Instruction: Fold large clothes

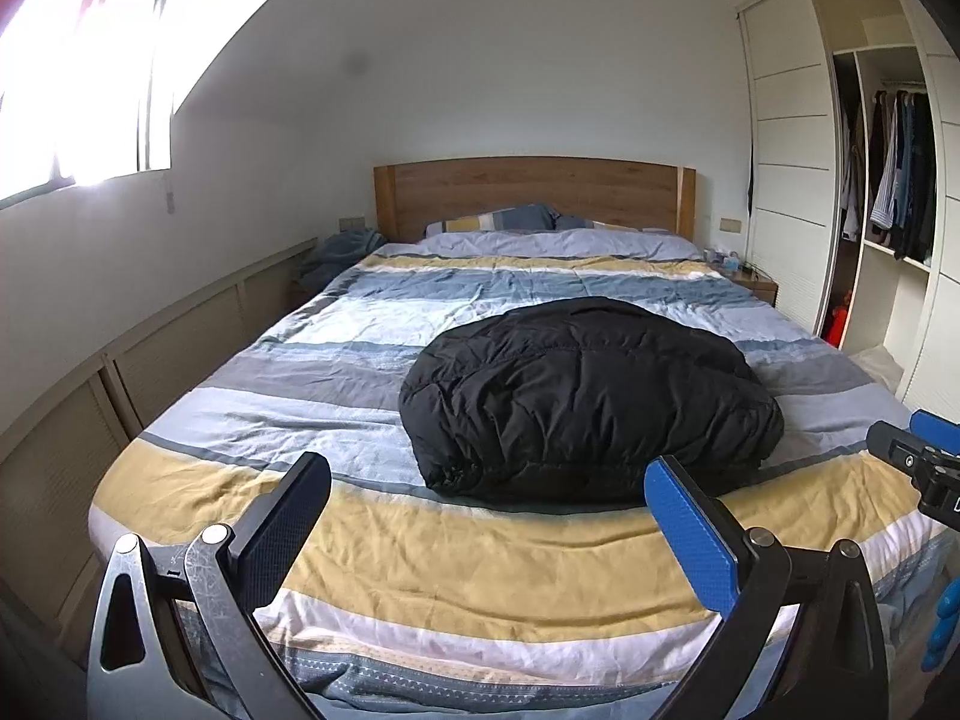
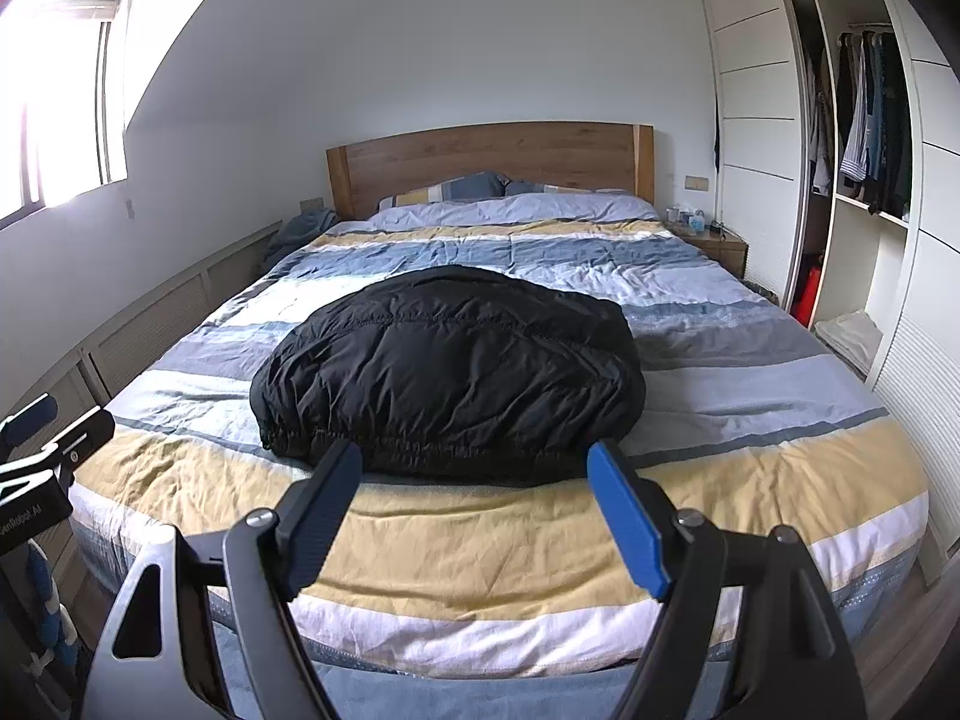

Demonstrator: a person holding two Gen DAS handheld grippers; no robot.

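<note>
white lettering on the left claw (image 2: 36,426) body is too cut off to read.

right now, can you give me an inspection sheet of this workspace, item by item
surface: bed with a striped duvet in yellow, blue, grey and white, lightly wrinkled
job's things: black puffy jacket lying in a compact folded bundle near the foot of the bed, elastic hem toward the cameras
clutter: small items on the nightstand right of the headboard; blue cloth heap left of the bed
grippers: left gripper open, empty, short of the jacket; right gripper open, empty, also clear of it
cables: nothing seen
surroundings: wooden headboard, pillows, bright window on the left, open wardrobe with hanging clothes on the right
</note>
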